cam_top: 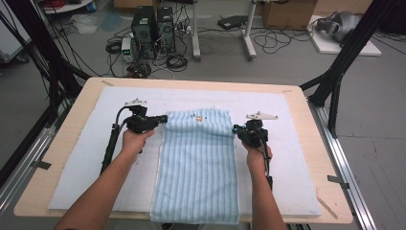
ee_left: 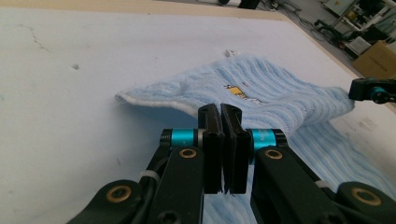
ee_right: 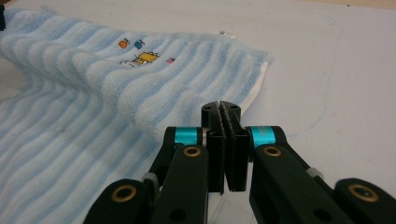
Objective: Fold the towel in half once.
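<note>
A light blue striped towel (cam_top: 198,163) lies lengthwise on the white mat (cam_top: 287,163), and its near end hangs over the table's front edge. Its far end is lifted off the mat and sags between the two grippers. My left gripper (cam_top: 164,118) is shut on the towel's left edge (ee_left: 177,105), its jaws pressed together (ee_left: 219,109). My right gripper (cam_top: 235,128) is shut on the right edge, where the white hem (ee_right: 254,88) runs into its closed jaws (ee_right: 221,107). A small embroidered motif (ee_right: 140,57) and a label (ee_right: 226,33) sit near the far end.
The mat covers most of a wooden table (cam_top: 72,139). Black frame posts (cam_top: 335,81) stand at both far corners. Computers and cables (cam_top: 153,33) lie on the floor beyond. In the left gripper view the right gripper (ee_left: 373,91) shows at the far right.
</note>
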A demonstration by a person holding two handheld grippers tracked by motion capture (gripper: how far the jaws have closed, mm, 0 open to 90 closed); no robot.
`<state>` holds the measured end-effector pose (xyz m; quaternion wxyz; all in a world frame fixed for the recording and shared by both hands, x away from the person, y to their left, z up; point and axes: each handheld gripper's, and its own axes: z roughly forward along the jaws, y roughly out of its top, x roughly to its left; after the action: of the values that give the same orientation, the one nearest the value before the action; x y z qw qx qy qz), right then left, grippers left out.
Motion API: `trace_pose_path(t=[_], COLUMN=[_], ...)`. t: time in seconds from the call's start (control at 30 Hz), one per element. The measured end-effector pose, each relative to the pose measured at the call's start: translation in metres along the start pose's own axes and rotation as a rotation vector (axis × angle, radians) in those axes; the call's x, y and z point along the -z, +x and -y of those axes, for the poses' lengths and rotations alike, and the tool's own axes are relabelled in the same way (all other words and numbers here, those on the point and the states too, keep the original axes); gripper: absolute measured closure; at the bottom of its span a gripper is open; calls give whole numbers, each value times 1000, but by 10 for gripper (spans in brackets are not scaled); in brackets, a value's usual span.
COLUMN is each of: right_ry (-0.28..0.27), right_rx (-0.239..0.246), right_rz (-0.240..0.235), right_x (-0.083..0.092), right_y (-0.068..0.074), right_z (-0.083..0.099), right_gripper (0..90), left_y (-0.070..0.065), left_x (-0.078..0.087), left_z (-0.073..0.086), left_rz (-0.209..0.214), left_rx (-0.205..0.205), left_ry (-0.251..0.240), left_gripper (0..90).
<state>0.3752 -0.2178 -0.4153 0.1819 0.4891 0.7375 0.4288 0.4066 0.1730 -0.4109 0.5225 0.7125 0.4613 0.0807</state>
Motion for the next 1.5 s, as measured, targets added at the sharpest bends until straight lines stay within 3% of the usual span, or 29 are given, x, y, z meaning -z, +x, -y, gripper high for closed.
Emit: trace_pose_path(t=[0.4, 0.63, 0.77, 0.9, 1.13, 1.33, 1.37, 1.47, 1.5], right_ry=[-18, -27, -35, -39, -19, 8, 14, 25, 21], right_rx=[41, 64, 62, 55, 95, 68, 66, 42, 36], right_rz=[-29, -34, -45, -62, -58, -70, -75, -94, -96], right_x=[23, 32, 38, 45, 60, 66, 65, 64, 64], right_y=[21, 28, 32, 36, 43, 45, 45, 42, 41], right_z=[9, 12, 19, 29, 42, 66, 69, 73, 72], right_gripper=[890, 890, 890, 890, 887, 884, 881, 804, 764], left_y=[-17, -26, -33, -37, -42, -42, -41, -34, -31], left_x=[24, 35, 46, 53, 65, 67, 66, 64, 65], left_z=[20, 27, 37, 49, 76, 93, 95, 93, 92], left_rz=[39, 74, 84, 93, 97, 97, 76, 23, 15], left_rx=[-46, -53, -92, -106, -101, -86, -74, -15, -3], left_ry=[3, -13, -20, 0, 25, 67, 76, 80, 62], left_gripper=[871, 871, 871, 871, 870, 862, 840, 523, 509])
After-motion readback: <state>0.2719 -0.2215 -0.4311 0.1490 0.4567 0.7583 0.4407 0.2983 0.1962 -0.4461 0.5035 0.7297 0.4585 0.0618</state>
